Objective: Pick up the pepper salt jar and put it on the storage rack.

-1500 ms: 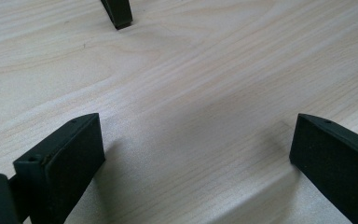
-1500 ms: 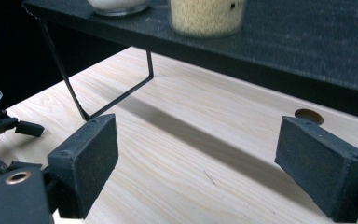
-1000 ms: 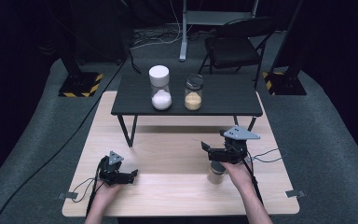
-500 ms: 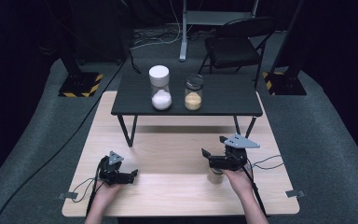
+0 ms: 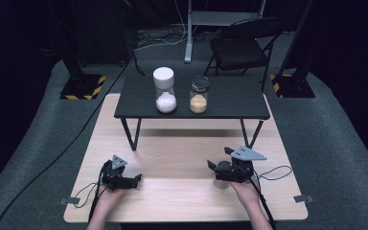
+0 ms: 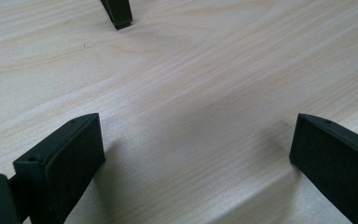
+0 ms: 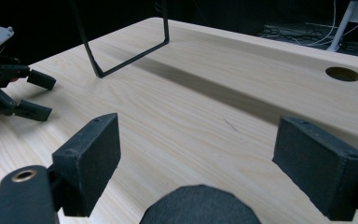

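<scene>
Right gripper sits over the near right part of the wooden table, held by the right hand. Jaws spread wide; they have just been closing a little. Pads are clear of any surface, so nothing is clamped.

Work in hand: a small dark-capped container, near right on the wooden table. In the high view only a pale sliver of it pokes out from under the gripper body. In the right gripper view its round dark cap lies low and centred between the two jaws, close to their roots, a gap on either side.

Key relation: the container lies straight beneath and between the jaws, not ahead of them. It seems to stand upright, long axis vertical, but most of the body is hidden. Judgement: the grip needs more closing than travel, with the pads squared on the cap or the sides just below it.

Left gripper rests on the near left of the table, jaws apart, bare wood between them. Well apart from the container; right hand clearly nearer.

Far off, the black side table carries a white-lidded jar and a dark-lidded jar, upright and untouched.
</scene>
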`<state>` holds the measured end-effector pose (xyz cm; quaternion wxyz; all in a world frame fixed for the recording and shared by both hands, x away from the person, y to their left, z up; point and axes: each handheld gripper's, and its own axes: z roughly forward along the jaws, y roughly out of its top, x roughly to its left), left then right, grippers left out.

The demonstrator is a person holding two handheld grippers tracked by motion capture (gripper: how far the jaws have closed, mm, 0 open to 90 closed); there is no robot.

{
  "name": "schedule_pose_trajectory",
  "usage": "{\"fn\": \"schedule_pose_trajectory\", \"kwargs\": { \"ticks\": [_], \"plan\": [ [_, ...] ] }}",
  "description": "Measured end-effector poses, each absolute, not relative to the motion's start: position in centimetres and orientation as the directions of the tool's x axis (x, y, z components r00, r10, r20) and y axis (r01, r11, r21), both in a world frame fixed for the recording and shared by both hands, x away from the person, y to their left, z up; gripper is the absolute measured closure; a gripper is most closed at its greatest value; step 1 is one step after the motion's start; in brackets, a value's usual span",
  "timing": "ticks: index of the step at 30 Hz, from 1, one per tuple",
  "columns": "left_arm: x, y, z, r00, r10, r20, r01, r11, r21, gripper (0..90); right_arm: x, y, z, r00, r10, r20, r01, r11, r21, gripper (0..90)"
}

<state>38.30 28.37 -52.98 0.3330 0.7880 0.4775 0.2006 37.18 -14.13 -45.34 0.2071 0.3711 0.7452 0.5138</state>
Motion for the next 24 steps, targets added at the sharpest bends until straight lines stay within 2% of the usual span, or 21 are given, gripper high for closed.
{"fn": "schedule_pose_trajectory", "kwargs": {
  "ticks": [24],
  "plan": [
    [38.3, 28.4, -53.0, 0.464, 0.886, -0.002, 0.619, -0.322, 0.716, 2.6, 36.2, -14.9, -49.3, -0.663, 0.745, 0.080, 0.349, 0.213, 0.913, 20.4]
  ]
}}
